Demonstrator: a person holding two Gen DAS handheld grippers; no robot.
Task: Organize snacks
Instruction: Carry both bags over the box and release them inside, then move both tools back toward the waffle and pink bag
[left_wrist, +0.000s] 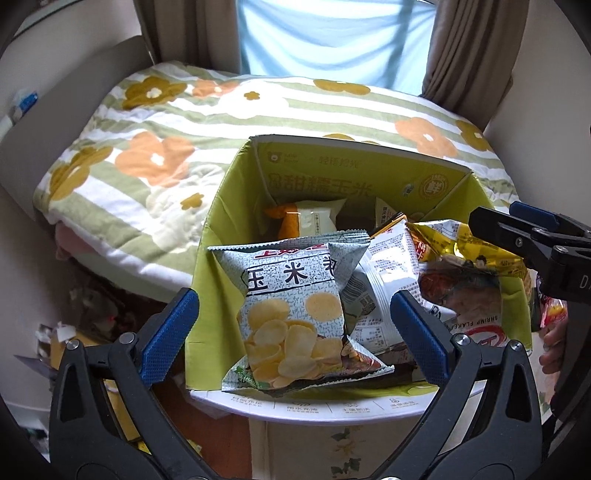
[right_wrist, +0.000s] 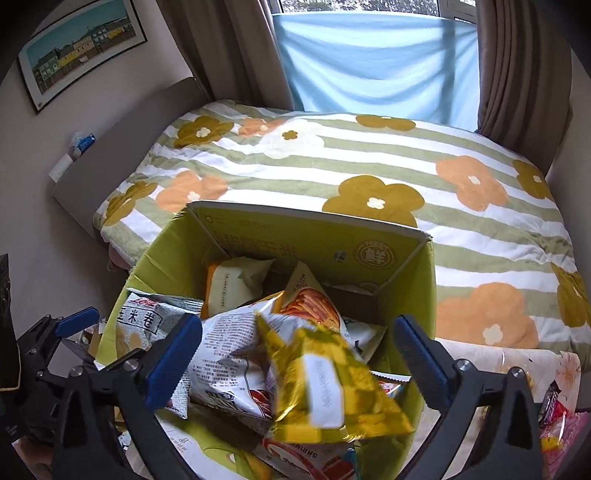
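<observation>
**Mei:** Blue pads (left_wrist: 168, 332) of the left claw (left_wrist: 291, 334) sit closest to the lens, spread as wide as they go, with the corn-chip bag (left_wrist: 295, 317) lying between them but touched by neither. That claw holds nothing.

**Tom:** And the right claw (right_wrist: 295, 363)?

**Mei:** Equally wide, also empty. A yellow snack bag (right_wrist: 325, 384) shows between its jaws, blurred, so I'd guess it is dropping or just settling onto the pile, though the smear makes that hard to swear to.

**Tom:** So which step are we at?

**Mei:** My reading is the release step: both bags have been let go over the green cardboard box (right_wrist: 424, 295), which stands in front of the flowered bed (right_wrist: 369, 166). Several packets are heaped in there, a white one (right_wrist: 229, 354) among them, and a shrimp-flake bag (left_wrist: 476, 317) at the near edge.

**Tom:** What comes next?

**Mei:** Probably lifting both claws clear and reaching for what remains outside. A few red and pink packets (right_wrist: 557, 417) lie on the desk just right of the box. The corn-chip bag leans over the box's near wall, so it may want a nudge inward first.
</observation>
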